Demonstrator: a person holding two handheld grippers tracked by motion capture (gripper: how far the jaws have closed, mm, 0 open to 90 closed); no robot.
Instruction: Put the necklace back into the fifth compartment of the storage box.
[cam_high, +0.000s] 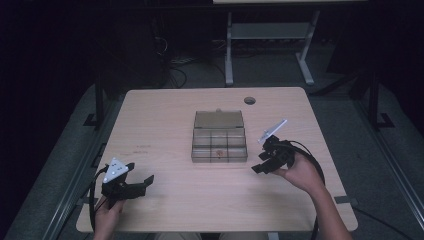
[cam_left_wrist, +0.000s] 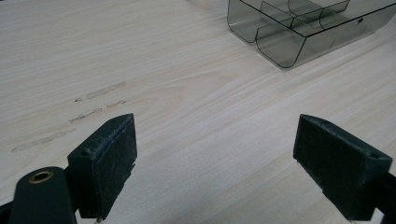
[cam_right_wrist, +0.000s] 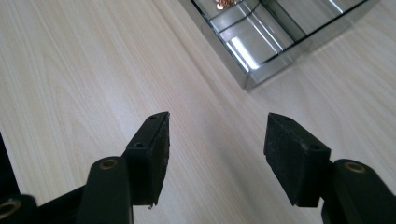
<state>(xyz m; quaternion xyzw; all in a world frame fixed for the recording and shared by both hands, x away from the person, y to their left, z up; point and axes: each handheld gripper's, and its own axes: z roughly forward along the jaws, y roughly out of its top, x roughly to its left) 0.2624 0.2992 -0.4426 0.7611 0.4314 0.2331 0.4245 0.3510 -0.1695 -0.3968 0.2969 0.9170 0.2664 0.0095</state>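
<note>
— On the pale wooden table (cam_high: 160, 125), at its centre, a smoky clear plastic organizer box (cam_high: 219, 137) sits with its lid laid back, the high view shows. What flanks it?

— Two hand-held tools. The left gripper (cam_high: 142, 184) rests near the table's front left corner, well apart from the box; the right gripper (cam_high: 260, 167) hovers just beside the box's front right corner, tilted down toward the wood.

— What do the gripper views add?

— The right gripper view catches a small coppery item (cam_right_wrist: 226, 3) in one compartment, too blurred to identify, and the box's corner just beyond the right gripper (cam_right_wrist: 215, 140), whose jaws stand apart with nothing between them. The left gripper view shows the box's rounded dividers at upper right, faint scuff marks (cam_left_wrist: 100, 91) on the wood, and the left gripper (cam_left_wrist: 215, 154) spread wide and empty.

— Any readable writing?

— None legible. A hand (cam_high: 300, 172) grasps the right tool from behind, forearm angled in from the lower right; the other hand (cam_high: 107, 210) holds the left tool low.
</note>
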